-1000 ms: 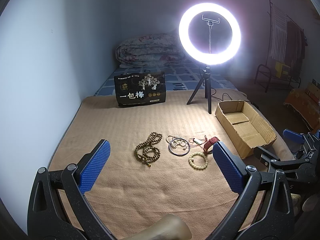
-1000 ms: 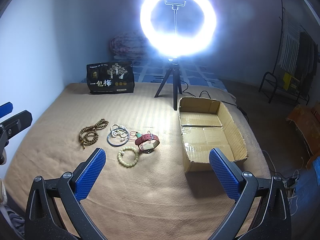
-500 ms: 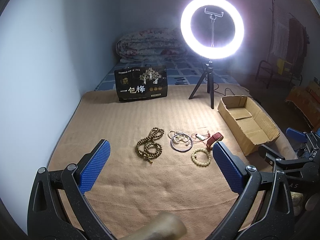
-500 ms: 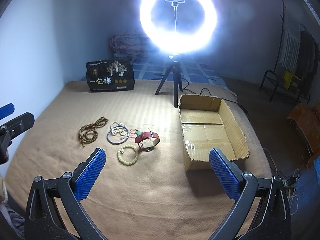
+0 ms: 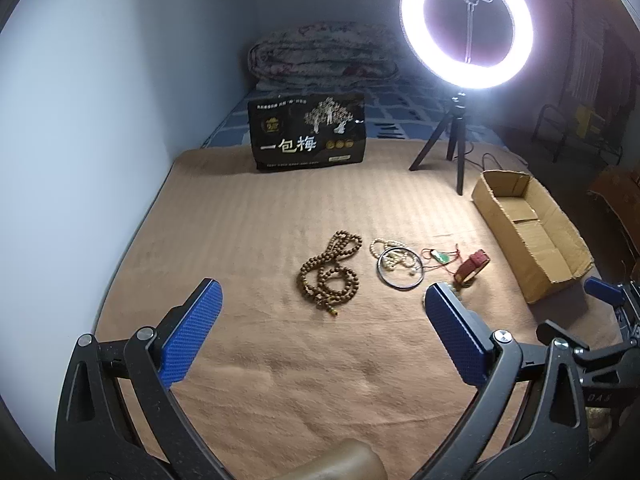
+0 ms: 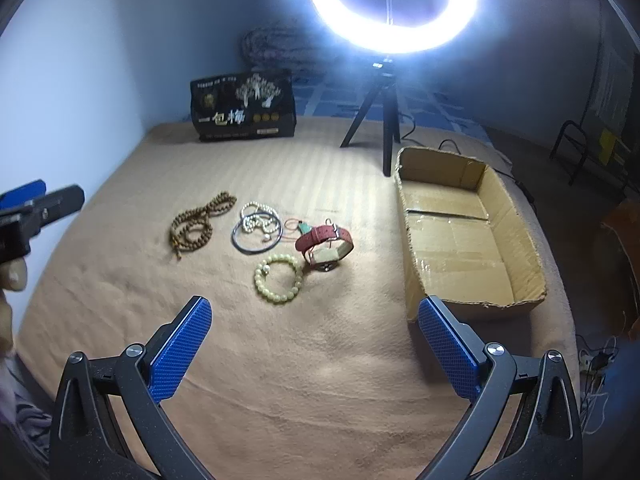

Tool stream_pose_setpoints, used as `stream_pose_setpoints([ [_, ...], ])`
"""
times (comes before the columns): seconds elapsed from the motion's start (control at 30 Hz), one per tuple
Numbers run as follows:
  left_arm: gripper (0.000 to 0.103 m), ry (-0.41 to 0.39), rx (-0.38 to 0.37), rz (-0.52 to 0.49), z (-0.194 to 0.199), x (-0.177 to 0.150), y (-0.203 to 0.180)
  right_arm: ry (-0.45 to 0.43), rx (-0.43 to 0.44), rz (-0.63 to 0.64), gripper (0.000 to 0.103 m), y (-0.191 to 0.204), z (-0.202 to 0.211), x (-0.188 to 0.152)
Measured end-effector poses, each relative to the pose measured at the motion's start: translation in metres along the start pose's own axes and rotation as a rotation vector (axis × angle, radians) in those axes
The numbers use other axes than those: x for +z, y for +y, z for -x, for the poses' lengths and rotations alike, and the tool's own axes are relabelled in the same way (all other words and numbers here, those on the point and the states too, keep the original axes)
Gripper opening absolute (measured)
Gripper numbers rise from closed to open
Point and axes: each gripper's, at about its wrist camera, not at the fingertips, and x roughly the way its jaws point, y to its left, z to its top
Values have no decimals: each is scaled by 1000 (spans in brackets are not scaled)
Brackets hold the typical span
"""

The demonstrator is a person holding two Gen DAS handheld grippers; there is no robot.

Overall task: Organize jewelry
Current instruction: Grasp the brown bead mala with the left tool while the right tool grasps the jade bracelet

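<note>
Right wrist: right gripper (image 6: 314, 324) fingers spread above blanket (image 6: 280, 380).

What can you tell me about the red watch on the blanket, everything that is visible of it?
The red watch has a red, leather-looking strap with small metal fittings, closed into a loop around a pale block that looks like a cushion. It lies on the tan blanket, leaning over, between the cardboard box and the silver bangle. A red cord with a green pendant lies against its far side. Neither claw touches it.
</note>
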Motion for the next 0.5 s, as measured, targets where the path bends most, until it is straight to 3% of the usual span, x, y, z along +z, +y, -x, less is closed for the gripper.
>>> stream_pose_setpoints([
  [0.2, 85, 86, -32, 6, -33, 5, 9, 48, 33, 45, 103, 4, -21, 2],
  [0.37, 80, 131, -76, 19, -64, 13, 16, 97, 79, 28, 102, -3, -42, 8],
  [0.5, 75, 206, -134, 44, -95, 15, 21, 167, 111, 5, 85, -12, -66, 11],
])
